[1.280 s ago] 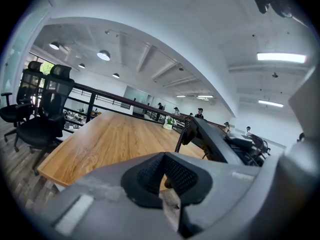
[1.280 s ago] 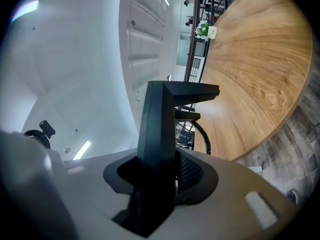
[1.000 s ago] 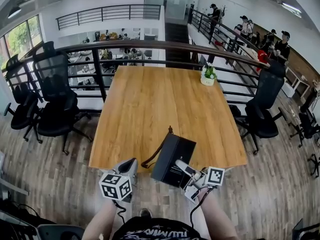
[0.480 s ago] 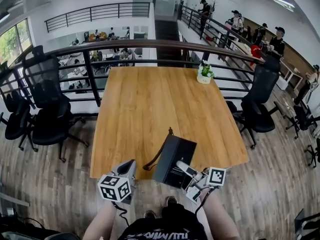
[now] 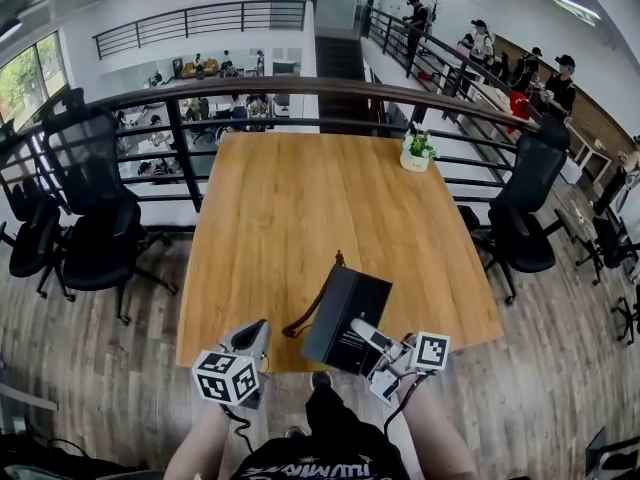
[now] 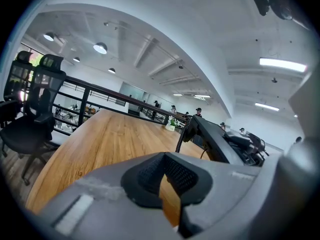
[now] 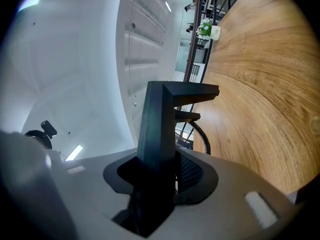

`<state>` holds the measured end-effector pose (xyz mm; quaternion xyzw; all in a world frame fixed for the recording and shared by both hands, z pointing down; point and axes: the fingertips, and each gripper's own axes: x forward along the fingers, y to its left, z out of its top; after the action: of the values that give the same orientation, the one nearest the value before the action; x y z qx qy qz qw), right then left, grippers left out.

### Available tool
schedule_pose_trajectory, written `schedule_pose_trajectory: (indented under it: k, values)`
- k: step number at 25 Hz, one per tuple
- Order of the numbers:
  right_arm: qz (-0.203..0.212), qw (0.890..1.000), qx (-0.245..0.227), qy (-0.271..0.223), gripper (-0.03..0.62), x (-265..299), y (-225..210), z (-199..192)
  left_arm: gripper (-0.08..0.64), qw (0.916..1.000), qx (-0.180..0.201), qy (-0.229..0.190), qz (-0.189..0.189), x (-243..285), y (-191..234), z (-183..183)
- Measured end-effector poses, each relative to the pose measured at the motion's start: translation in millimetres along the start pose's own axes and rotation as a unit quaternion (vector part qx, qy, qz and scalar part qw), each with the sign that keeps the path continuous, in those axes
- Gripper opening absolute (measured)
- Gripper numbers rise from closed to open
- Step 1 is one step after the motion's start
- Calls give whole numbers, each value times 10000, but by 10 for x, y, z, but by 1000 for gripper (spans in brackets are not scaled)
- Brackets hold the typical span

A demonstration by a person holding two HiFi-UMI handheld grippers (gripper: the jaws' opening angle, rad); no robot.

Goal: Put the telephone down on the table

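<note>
1. Nearest to us, the left gripper (image 5: 256, 334) hangs at the near edge of the table (image 5: 290, 198), to the left of the load. Its jaws are closed together on nothing; only wood shows past its pads.

2. To its right, the right gripper (image 5: 368, 336) is clenched on the near edge of the telephone (image 5: 342, 313). In the right gripper view the black body fills the gap between the 2 pads.

3. The telephone is over the near right part of the table, tipped up on its side. It appears to be clear of the wood, although we cannot confirm this. Its cord (image 5: 306, 314) hangs in a loop off its left side.

4. We judge the step in hand to be the lowering. To do it well:
   - Bring the base level before contact, so that the flat underside meets the wood and not 1 corner.
   - Place it well inside the near edge, because the telephone sits close to that edge.
   - Keep the cord loop out from under the base; the left gripper is free to steady the body.
   - Part the right jaws only when the weight rests on the table.

5. Farther off, the middle of the tabletop is bare wood, so there is room to set down. A small potted plant (image 5: 417, 150) stands at the far right corner, well apart from the drop point.
</note>
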<state>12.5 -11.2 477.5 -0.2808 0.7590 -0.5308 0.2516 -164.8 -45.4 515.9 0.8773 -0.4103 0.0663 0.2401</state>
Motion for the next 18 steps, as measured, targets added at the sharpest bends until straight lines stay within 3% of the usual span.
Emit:
schedule_pose_trajectory:
  k: [18]
  values:
    - [59, 9989, -88, 458, 159, 692, -613, 1547, 2, 9993, 9, -41, 381, 1348, 415, 763]
